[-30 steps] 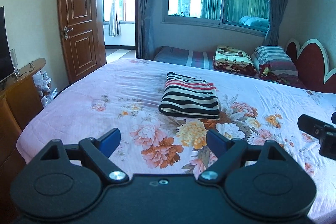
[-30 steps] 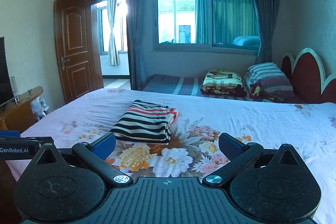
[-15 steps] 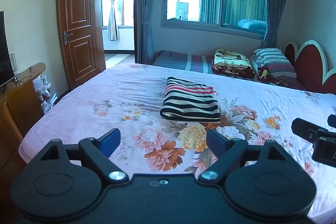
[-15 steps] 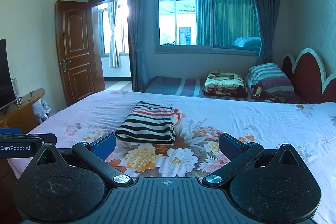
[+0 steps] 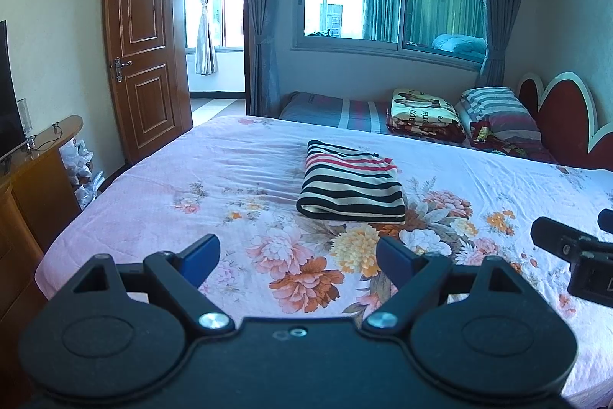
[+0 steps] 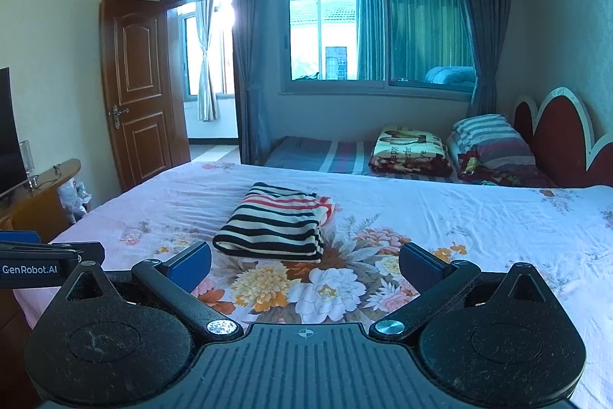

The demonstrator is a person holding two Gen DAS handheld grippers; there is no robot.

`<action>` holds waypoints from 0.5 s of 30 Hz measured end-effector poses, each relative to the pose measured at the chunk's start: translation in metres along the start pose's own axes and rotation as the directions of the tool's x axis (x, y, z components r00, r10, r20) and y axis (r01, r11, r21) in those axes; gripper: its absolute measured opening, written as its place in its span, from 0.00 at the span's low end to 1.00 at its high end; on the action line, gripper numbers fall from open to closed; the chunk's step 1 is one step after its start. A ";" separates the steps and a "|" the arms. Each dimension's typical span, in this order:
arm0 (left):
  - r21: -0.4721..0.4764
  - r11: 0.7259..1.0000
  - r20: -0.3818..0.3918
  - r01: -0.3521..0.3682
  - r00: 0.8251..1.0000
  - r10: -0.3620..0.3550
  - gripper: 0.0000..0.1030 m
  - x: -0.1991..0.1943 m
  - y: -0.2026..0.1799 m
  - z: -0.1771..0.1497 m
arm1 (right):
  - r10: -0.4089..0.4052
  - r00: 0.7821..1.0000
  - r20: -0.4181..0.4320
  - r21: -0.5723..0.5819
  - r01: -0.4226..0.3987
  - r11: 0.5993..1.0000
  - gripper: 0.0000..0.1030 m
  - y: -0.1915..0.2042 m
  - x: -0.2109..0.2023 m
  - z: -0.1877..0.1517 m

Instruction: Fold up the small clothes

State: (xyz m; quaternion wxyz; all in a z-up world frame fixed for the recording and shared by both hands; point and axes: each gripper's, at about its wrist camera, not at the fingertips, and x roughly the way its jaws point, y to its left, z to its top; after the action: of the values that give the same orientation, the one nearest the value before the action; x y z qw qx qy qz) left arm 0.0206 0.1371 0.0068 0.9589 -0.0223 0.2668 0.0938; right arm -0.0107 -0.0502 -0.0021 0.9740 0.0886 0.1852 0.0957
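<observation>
A striped garment (image 5: 350,188) in black, cream and red lies folded into a neat rectangle on the pink floral bed sheet (image 5: 214,179). My left gripper (image 5: 297,253) hovers above the near part of the bed, open and empty, well short of the garment. In the right wrist view the same folded garment (image 6: 274,225) sits just beyond my right gripper (image 6: 304,261), which is also open with nothing between its blue pads. Part of the right gripper (image 5: 574,252) shows at the right edge of the left wrist view.
A wooden cabinet (image 5: 34,179) with a dark screen stands left of the bed. A brown door (image 5: 143,52) stands ajar at the back left. Folded blankets and a striped pillow (image 5: 494,114) lie by the red headboard (image 5: 559,117) under the window.
Both views have tilted slightly upward, so the folded garment sits a little lower in each picture. Both grippers stay open; the garment has not moved on the bed.
</observation>
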 end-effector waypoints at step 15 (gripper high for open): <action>0.002 1.000 0.000 0.004 1.000 -0.004 0.86 0.000 0.008 -0.001 | 0.004 1.000 -0.009 -0.001 -0.004 1.000 1.00 -0.001 0.001 -0.001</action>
State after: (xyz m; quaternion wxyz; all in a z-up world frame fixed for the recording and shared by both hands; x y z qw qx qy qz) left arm 0.0185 0.1445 0.0062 0.9591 -0.0219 0.2668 0.0918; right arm -0.0096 -0.0504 -0.0035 0.9730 0.0882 0.1891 0.0983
